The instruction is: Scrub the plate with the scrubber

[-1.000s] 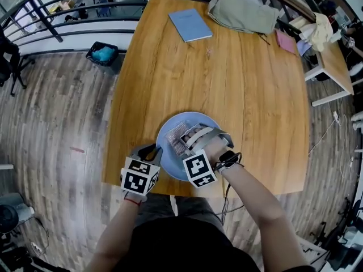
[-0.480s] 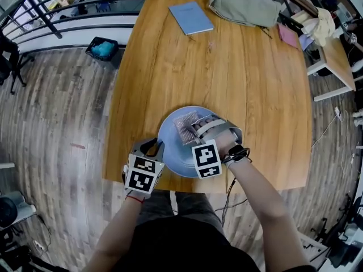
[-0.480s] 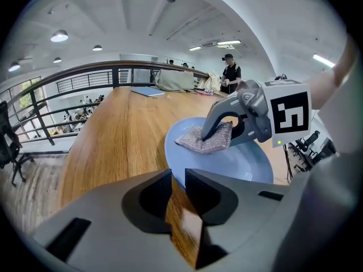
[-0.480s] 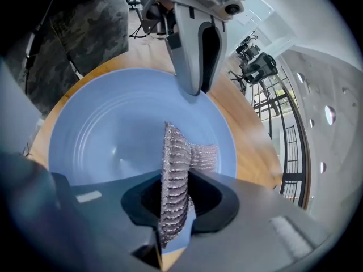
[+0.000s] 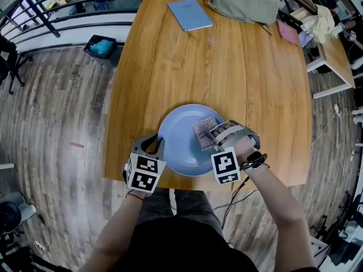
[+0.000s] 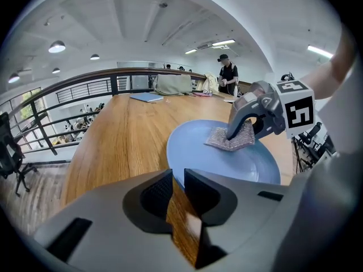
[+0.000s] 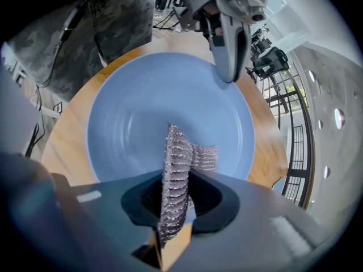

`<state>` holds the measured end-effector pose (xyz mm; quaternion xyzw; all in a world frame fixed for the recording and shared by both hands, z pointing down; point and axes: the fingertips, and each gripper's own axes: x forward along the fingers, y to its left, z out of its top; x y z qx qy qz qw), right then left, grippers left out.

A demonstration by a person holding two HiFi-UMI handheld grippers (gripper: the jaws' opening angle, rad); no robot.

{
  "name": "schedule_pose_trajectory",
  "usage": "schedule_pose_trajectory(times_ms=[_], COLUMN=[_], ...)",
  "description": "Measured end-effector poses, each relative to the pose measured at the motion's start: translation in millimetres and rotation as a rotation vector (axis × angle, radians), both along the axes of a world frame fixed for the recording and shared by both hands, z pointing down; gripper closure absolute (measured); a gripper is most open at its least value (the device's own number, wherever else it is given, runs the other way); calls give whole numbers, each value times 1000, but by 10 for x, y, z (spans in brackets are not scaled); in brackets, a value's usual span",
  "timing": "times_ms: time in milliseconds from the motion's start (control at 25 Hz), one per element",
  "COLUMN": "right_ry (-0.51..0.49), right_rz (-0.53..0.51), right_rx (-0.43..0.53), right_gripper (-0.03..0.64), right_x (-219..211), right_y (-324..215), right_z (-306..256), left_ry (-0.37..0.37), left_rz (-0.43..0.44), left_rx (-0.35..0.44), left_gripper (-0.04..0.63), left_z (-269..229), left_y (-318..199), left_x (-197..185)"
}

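Note:
A round blue plate lies on the wooden table near its front edge. My right gripper is shut on a silvery mesh scrubber, which rests on the plate's right half. The scrubber stands pinched edge-on between those jaws over the plate. My left gripper sits at the plate's left rim. Its jaws have just been closing and stand a narrow slit apart; only table wood shows between them. From there the right gripper stands on the scrubber.
A blue notebook, an olive bag and a pink item lie at the table's far end. A second table with cloths stands at the right. A railing and a teal bin are on the left.
My right gripper has slid the scrubber to the right, from the plate's left-middle to its right half. The left gripper has stayed at the rim.

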<state>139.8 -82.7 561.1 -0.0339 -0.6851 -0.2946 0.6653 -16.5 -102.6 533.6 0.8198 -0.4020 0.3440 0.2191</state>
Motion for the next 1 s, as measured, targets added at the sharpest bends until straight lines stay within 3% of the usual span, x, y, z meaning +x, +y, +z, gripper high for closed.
schedule_pose_trajectory(times_ms=[200,400,640,800,1000], right_ry=[96,143,193,218,202], right_rz=[-86,-73,-121,-207,-361], right_rx=[-34,-89,-247,-335,-320], right_gripper=[529,532,532,532,532], right_x=[239,296,155,47,-250], right_y=[273,520,845,987,1024], right_z=[-35,-72,-83,-57,-43], left_ry=[-7,2,30,30,39], left_rz=[-8,-20,-43,-50,-54], left_rx=[5,-3,-3,-3,-6], left_gripper=[537,540,543,544,546], left_z=[-5,-7,-37,-21,-23], left_y=[-13,-10,-18,-16,-12], left_x=[-4,8,-1,2,1])
